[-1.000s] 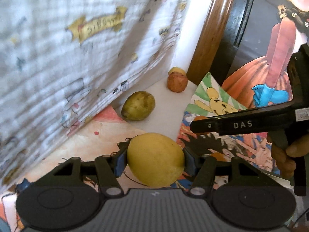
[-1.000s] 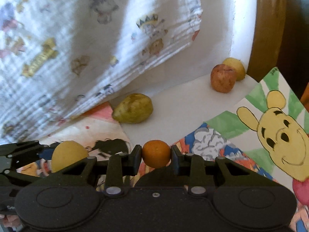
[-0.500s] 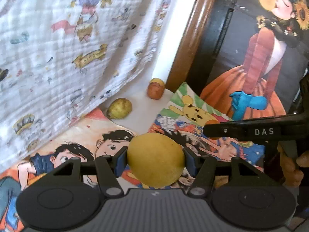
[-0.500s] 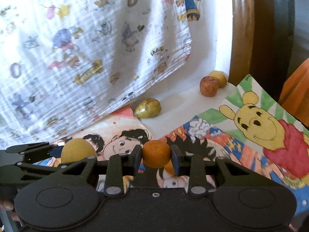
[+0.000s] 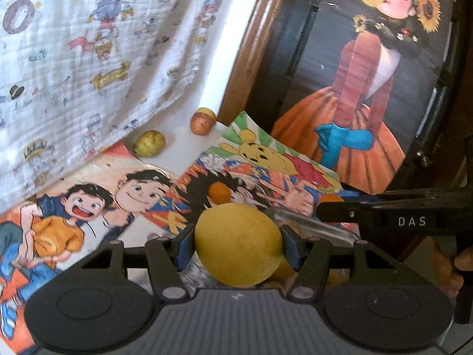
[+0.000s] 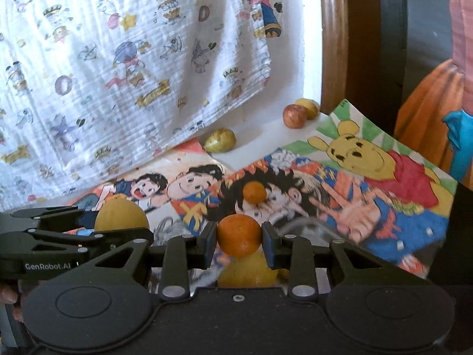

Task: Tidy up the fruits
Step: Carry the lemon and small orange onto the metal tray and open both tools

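Note:
My left gripper (image 5: 238,244) is shut on a large yellow fruit (image 5: 236,251). In the right wrist view my right gripper (image 6: 239,236) is shut on a small orange (image 6: 239,230). Both are held side by side above the cartoon mats. The left gripper (image 6: 118,222) shows at the left of the right wrist view. A second orange (image 6: 254,192) lies on the mat ahead. A greenish pear (image 5: 149,147), a red apple (image 5: 201,122) and a yellow fruit (image 5: 207,111) rest by the far wall. Another yellow fruit (image 6: 245,272) lies under the right gripper, partly hidden.
A printed white cloth (image 6: 118,59) hangs at the back left. A wooden frame (image 5: 245,59) and a poster of a girl (image 5: 369,88) stand at the right. A clear rim (image 6: 301,224), seemingly a bowl, sits just below the grippers. A hand (image 5: 449,269) holds the right gripper.
Both grippers have drawn back and up from the wall, each still holding its fruit. The far fruits look smaller, and the orange on the mat and the clear rim have come into view.

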`<state>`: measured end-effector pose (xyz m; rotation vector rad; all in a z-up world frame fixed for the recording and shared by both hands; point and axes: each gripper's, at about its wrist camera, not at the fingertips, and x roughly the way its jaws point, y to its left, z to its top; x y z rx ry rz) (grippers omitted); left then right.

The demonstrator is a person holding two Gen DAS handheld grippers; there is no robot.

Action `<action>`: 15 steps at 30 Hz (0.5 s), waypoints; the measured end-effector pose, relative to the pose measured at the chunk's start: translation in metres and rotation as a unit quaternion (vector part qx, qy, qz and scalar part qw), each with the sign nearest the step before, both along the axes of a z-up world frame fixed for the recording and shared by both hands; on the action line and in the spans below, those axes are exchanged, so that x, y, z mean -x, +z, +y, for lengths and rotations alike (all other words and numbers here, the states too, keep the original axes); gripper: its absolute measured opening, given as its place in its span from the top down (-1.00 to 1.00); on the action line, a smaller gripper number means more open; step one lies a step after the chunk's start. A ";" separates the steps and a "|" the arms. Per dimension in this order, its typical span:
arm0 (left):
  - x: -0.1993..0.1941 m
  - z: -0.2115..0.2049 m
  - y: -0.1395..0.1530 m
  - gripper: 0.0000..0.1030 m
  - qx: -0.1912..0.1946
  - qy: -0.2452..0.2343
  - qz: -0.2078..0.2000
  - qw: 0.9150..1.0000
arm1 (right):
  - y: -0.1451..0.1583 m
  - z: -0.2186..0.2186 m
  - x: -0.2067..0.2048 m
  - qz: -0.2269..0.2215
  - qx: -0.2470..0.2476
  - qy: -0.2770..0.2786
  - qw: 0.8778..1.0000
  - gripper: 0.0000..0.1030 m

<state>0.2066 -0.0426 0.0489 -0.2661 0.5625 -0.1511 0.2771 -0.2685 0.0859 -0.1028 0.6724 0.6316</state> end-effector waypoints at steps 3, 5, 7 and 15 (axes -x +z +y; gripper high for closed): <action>0.013 -0.009 -0.001 -0.25 -0.001 -0.012 0.002 1.000 | -0.004 -0.011 0.020 -0.002 0.000 -0.009 1.000 0.33; 0.022 -0.016 0.000 -0.25 -0.003 -0.020 0.002 1.000 | -0.008 -0.019 0.033 -0.002 -0.001 -0.015 1.000 0.33; 0.030 -0.022 -0.001 -0.25 -0.007 -0.029 0.001 1.000 | -0.011 -0.027 0.044 0.002 -0.003 -0.021 1.000 0.33; 0.056 -0.039 -0.003 -0.25 0.008 -0.052 0.008 0.999 | -0.026 -0.049 0.080 0.006 -0.002 -0.035 0.999 0.33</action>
